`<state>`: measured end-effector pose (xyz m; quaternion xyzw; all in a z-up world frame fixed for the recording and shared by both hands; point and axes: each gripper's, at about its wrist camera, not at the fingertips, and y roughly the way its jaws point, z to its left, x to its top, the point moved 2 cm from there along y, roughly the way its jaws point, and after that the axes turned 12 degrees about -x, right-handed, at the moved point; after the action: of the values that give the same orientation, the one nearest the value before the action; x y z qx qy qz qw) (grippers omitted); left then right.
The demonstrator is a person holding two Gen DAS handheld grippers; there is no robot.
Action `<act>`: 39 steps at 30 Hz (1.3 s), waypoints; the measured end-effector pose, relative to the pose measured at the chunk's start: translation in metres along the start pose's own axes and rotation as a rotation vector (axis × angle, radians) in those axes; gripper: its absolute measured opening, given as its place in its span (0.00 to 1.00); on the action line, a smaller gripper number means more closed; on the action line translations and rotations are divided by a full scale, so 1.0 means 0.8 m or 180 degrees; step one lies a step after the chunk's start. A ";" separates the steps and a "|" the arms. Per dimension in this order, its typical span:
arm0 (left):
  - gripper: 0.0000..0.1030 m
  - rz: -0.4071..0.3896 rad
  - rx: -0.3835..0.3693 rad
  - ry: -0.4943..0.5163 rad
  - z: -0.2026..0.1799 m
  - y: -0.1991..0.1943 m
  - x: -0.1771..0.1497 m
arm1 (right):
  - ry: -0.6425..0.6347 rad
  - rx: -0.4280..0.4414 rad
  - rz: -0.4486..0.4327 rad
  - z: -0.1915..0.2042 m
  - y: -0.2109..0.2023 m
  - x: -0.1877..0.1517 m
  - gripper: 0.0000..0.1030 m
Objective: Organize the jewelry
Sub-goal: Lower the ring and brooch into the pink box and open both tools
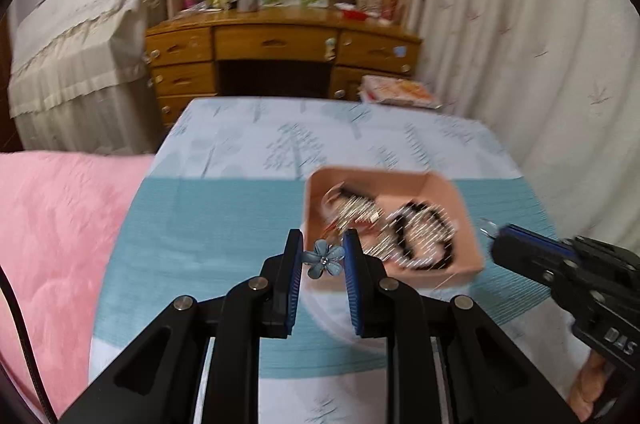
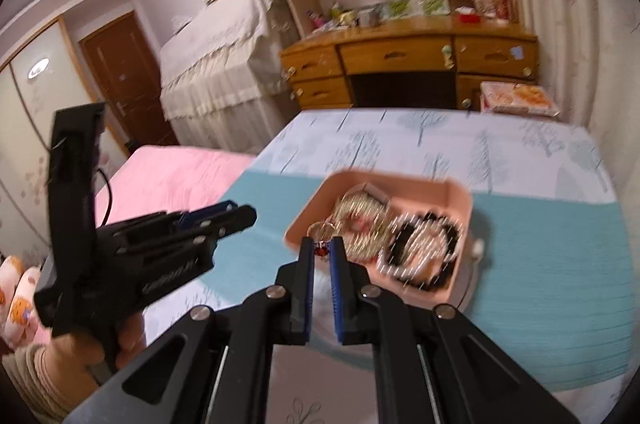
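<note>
Between the fingertips of the left gripper (image 1: 323,256) a small blue flower (image 1: 323,258) is pinched, its petals pressed by a pad on either side. It is held above the near left corner of a pink tray (image 1: 468,208), which is seen beyond and to the right of the tips. The tray is set on a bed (image 1: 208,224) covered with a teal and pale tree-print sheet, and a blurred heap of silvery and black jewelry (image 1: 404,228) is piled inside it.

Further right in the left wrist view, the right gripper (image 1: 490,230) is seen from the side, just beside the tray's right wall, with something thin and shiny glimpsed at its tip.

From the right wrist view, the right gripper (image 2: 321,249) is seen nearly closed on a ring (image 2: 322,232) with a dark red stone, which is caught between the fingertips while its thin hoop rises just above them. The ring is held over the near left edge of the tray (image 2: 444,186), in front of the jewelry (image 2: 396,240). The left gripper (image 2: 236,214) is seen at the left, well apart from the tray, its tips pointed toward it; whether anything is held cannot be told from this angle.

A wooden desk (image 1: 280,42) is seen beyond the bed
</note>
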<state>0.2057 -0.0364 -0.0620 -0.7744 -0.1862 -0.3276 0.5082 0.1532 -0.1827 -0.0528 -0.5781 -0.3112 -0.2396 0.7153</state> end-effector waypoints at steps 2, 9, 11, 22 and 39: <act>0.17 0.0024 -0.0130 -0.0004 -0.005 0.002 0.022 | 0.0058 -0.0095 -0.0001 -0.008 0.004 0.019 0.07; 0.17 0.0197 -0.0481 0.0094 -0.010 0.038 0.078 | 0.0349 -0.0266 0.0170 -0.041 0.048 0.061 0.07; 0.17 0.0299 -0.0549 0.0040 -0.008 0.058 0.083 | 0.0426 -0.0245 0.0247 -0.047 0.063 0.060 0.07; 0.19 0.0689 -0.0673 -0.0285 0.010 0.155 0.080 | 0.0635 -0.0307 0.0712 -0.068 0.156 0.053 0.08; 0.85 0.0469 -0.0268 -0.0084 0.005 0.113 0.061 | 0.0768 -0.0422 0.0691 -0.082 0.133 0.033 0.09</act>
<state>0.2982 -0.0727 -0.0890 -0.8109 -0.1214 -0.2867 0.4954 0.2571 -0.2235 -0.1148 -0.6212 -0.1423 -0.2486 0.7294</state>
